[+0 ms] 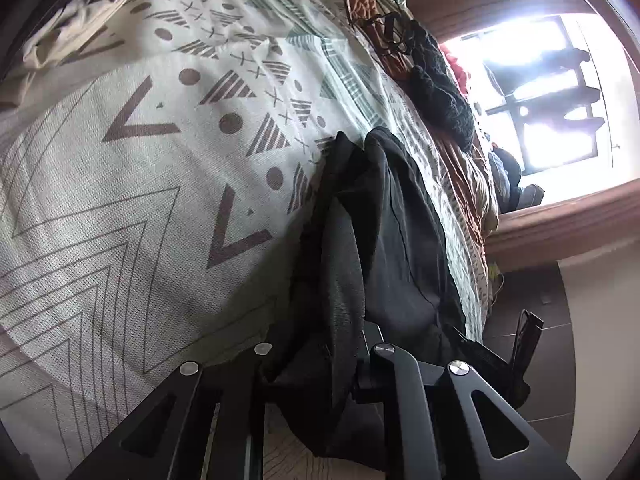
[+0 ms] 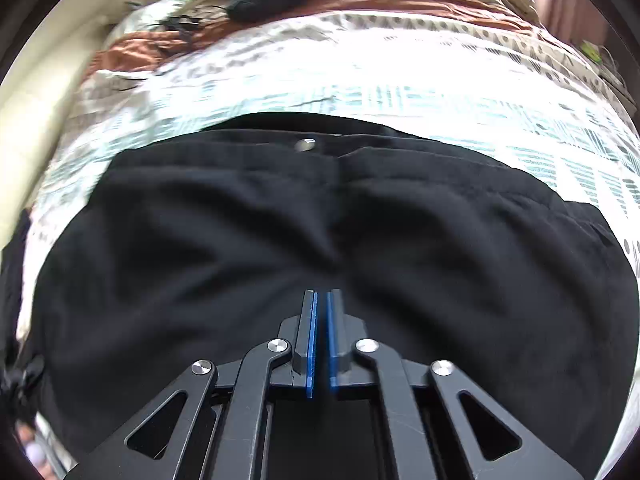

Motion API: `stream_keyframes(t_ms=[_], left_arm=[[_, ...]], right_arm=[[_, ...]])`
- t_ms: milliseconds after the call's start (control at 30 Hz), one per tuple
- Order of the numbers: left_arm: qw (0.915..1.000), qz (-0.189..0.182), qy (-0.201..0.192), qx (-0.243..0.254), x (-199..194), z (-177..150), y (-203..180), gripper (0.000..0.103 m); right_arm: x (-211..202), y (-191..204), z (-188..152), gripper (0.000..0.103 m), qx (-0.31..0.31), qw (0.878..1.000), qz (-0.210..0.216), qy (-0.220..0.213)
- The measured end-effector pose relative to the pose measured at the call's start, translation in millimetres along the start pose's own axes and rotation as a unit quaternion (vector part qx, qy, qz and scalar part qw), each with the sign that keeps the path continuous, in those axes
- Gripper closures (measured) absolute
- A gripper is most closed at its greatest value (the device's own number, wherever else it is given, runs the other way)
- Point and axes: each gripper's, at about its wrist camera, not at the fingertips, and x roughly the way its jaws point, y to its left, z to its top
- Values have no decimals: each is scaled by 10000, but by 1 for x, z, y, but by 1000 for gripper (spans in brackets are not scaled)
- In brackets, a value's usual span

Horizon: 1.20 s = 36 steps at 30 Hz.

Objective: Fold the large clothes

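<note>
Left wrist view shows a big bed cover [image 1: 152, 168] with brown triangles, dots and zigzag lines, spread over the bed. A pair of black trousers [image 1: 384, 240] lies along the right edge of the bed, bunched into long folds. A dark knitted garment [image 1: 440, 96] sits farther up that same edge, near the bright window [image 1: 552, 92]. The left gripper [image 1: 320, 364] has trouser cloth bunched between its black arms. Its fingertips are hidden under the cloth, so I cannot tell if the jaws are pinching it.

In the right wrist view, the trousers [image 2: 280, 240] lie flat across the near edge of the bed, with a small silver button [image 2: 305, 144] at the waistband. The right gripper [image 2: 322, 300] hovers over them. Its blue-lined jaws are almost together, with a thin gap and nothing between them.
</note>
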Motion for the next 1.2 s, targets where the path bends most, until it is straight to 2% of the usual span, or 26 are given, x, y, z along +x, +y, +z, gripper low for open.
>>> stream_keyframes(t_ms=[67,100,133,200,300,367,567,667,733,900,1100,1200], left_arm=[[10000,-55,-53,49,-3,0,-2,90],[9999,-115,-83,68,-6,-1,-3,91],[9997,-183,-111,80,-9,0,-5,92],[9993,-310,-182,121,-16,-1,-8,93],[9986,-385,-272,244,-27,-9,-13,93],[9985,-420,-311,154,-36,-15,-10,94],[9976,-569,-399,47,-57,-33,6,94],[9971,-580,-489,68,-68,-40,13,94],[9967,-598,-548,-10,-74,-42,20,94],[9960,-593,-645,-149,-88,-48,39,94],[9955,-539,-735,-267,-101,-55,60,94],[9955,-513,-721,-329,-101,-58,67,94]], right_arm=[[-17,5,-11,93,-67,9997,209,-72],[-26,7,-16,83,-77,9993,340,-138],[-36,8,-22,65,-64,9988,426,-230],[-58,11,-37,50,35,9973,550,-494],[-85,11,-60,50,144,9945,771,-696],[-95,13,-74,50,162,9937,815,-749],[-108,17,-119,51,201,9950,790,-579],[-109,26,-141,54,65,9954,800,-524],[-105,35,-157,64,-14,9964,736,-425],[-97,55,-187,71,-159,9968,739,-240],[-99,76,-201,71,-376,9964,662,-379],[-87,83,-209,71,-499,9966,512,-415]])
